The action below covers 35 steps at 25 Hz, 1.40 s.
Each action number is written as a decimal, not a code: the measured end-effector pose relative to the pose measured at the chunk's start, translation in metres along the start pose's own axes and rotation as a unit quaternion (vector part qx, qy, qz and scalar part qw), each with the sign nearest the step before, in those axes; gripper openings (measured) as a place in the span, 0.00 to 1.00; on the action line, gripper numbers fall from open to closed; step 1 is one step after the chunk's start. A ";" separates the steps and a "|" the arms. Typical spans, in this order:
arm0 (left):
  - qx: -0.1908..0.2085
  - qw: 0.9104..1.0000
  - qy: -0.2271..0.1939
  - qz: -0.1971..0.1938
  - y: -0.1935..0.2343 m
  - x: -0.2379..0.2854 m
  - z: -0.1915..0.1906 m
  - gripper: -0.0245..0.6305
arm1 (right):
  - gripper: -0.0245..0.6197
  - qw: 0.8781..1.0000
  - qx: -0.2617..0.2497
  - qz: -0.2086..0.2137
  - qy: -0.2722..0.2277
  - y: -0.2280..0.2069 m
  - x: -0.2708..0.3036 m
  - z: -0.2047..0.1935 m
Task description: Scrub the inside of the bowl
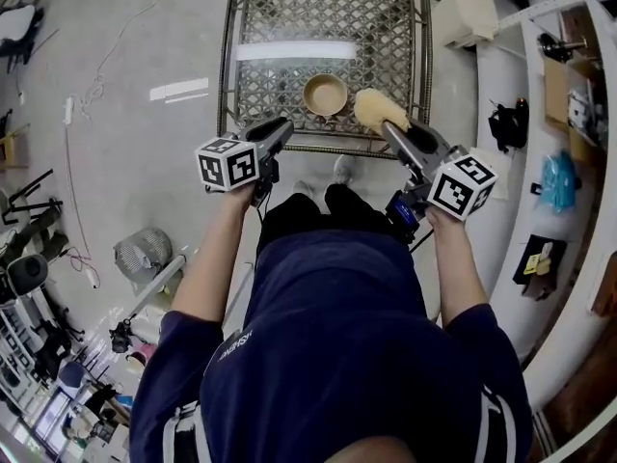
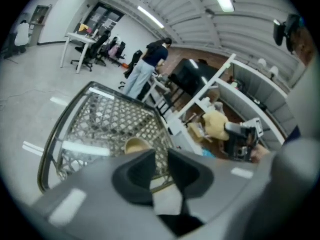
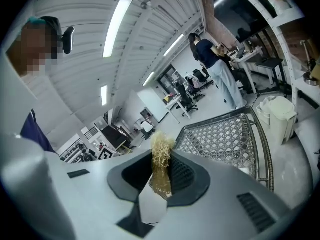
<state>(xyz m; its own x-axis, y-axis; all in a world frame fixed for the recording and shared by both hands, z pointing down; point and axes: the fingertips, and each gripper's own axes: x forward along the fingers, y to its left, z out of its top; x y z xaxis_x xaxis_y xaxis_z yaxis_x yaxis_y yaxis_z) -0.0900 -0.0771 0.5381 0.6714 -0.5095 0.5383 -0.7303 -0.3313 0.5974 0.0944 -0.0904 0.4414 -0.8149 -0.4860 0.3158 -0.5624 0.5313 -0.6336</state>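
one bowl (image 1: 325,95) near front edge of mesh table (image 1: 280,27), scrubber (image 1: 378,109) just beside

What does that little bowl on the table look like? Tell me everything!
The bowl is round and tan, maybe wooden, with a thick rim. It stands upright and looks empty, on the lattice table near its front edge. Only the table seems to touch it. The yellow scrubber in the right claw hangs close beside it, to its right.

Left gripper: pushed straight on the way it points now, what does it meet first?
Probably the tan bowl on the lattice table, just beyond the open left gripper; depth is uncertain.
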 end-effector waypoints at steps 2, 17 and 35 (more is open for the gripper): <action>0.008 1.000 0.018 0.020 0.014 0.012 -0.003 0.15 | 0.15 1.000 0.004 0.002 0.007 -0.007 0.003 -0.001; -0.012 0.985 0.144 0.090 0.109 0.124 -0.045 0.15 | 0.15 0.997 0.048 -0.035 0.044 -0.055 0.006 -0.026; 0.016 0.987 0.154 0.032 0.066 0.130 -0.010 0.05 | 0.15 0.994 -0.042 -0.039 0.096 -0.047 0.045 -0.020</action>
<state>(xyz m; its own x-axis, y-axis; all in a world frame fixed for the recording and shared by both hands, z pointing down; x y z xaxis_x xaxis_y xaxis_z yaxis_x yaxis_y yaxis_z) -0.0501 -0.1577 0.6533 0.6261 -0.2671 0.7326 -0.7733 -0.3334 0.5393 0.0810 -0.1233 0.4992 -0.7760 -0.3900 0.4956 -0.6274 0.5570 -0.5441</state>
